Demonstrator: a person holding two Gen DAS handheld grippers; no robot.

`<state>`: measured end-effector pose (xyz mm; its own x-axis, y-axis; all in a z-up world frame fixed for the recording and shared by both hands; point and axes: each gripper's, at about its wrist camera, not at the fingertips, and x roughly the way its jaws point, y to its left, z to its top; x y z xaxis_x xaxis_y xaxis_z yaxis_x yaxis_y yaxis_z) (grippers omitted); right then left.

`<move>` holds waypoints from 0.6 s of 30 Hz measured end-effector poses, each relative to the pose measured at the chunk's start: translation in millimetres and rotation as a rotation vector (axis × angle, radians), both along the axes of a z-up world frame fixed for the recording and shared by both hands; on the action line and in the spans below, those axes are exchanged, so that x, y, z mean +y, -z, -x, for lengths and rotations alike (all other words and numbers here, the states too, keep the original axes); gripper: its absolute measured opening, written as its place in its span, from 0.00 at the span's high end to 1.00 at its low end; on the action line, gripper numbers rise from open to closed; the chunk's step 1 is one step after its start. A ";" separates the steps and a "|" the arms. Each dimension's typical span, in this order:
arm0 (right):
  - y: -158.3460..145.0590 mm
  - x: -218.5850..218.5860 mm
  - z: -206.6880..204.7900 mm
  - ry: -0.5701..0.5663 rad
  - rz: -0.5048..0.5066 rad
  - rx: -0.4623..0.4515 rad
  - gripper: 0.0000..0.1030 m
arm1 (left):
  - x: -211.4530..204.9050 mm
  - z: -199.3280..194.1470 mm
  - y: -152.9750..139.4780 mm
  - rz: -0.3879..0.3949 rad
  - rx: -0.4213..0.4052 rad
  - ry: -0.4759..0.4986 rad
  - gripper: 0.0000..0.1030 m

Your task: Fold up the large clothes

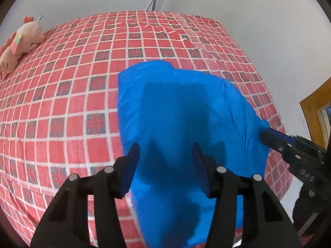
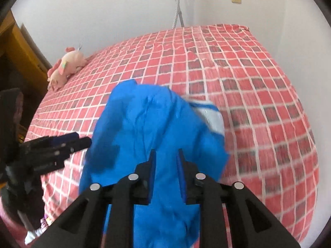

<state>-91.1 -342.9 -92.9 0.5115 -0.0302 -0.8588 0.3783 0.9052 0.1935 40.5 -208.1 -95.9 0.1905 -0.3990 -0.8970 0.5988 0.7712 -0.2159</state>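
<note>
- The blue garment [image 1: 182, 111] lies bunched on the near part of the red checked bedspread [image 1: 62, 95], draped toward both grippers.
- The left gripper [image 1: 165, 165] stands parted, its jaws clear of the cloth below.
- The right gripper [image 2: 165, 165] is narrowed with blue fabric between its pads; blur makes it hard to say whether it truly pinches.
- To fold well: secure matching edges with each tool, lift evenly, and spread flat before creasing.
- The pink plush toy [image 2: 66, 68] is well apart.

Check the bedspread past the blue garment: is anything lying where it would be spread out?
Nothing visible does. The checked bedspread beyond the blue garment is bare; the pink plush toy lies off at the far left edge, apart from it.
</note>
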 end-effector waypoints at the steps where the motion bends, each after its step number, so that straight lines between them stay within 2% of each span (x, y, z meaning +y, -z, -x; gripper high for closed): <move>1: 1.8 -0.8 -4.2 0.012 0.014 0.008 0.80 | -4.4 1.6 2.8 -0.009 -0.012 -0.005 0.54; 5: 17.5 -10.6 -12.8 0.046 0.047 0.033 0.80 | -19.2 1.9 18.8 -0.030 -0.014 -0.005 0.58; 8: 33.4 -17.2 -14.1 0.057 0.022 0.045 0.79 | -25.0 1.6 27.6 -0.039 -0.033 0.006 0.58; 11: 49.1 -24.0 -16.2 0.061 -0.001 0.043 0.78 | -28.8 -1.9 35.1 -0.043 -0.017 0.023 0.58; 18: 70.5 -33.4 -19.6 0.078 -0.034 0.027 0.78 | -35.5 -5.9 48.1 -0.054 -0.027 0.058 0.56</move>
<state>-71.5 -376.3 -163.5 0.4850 -0.0394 -0.8736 0.4531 0.8658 0.2125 46.4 -243.6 -144.0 0.1926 -0.3613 -0.9123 0.6476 0.7453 -0.1584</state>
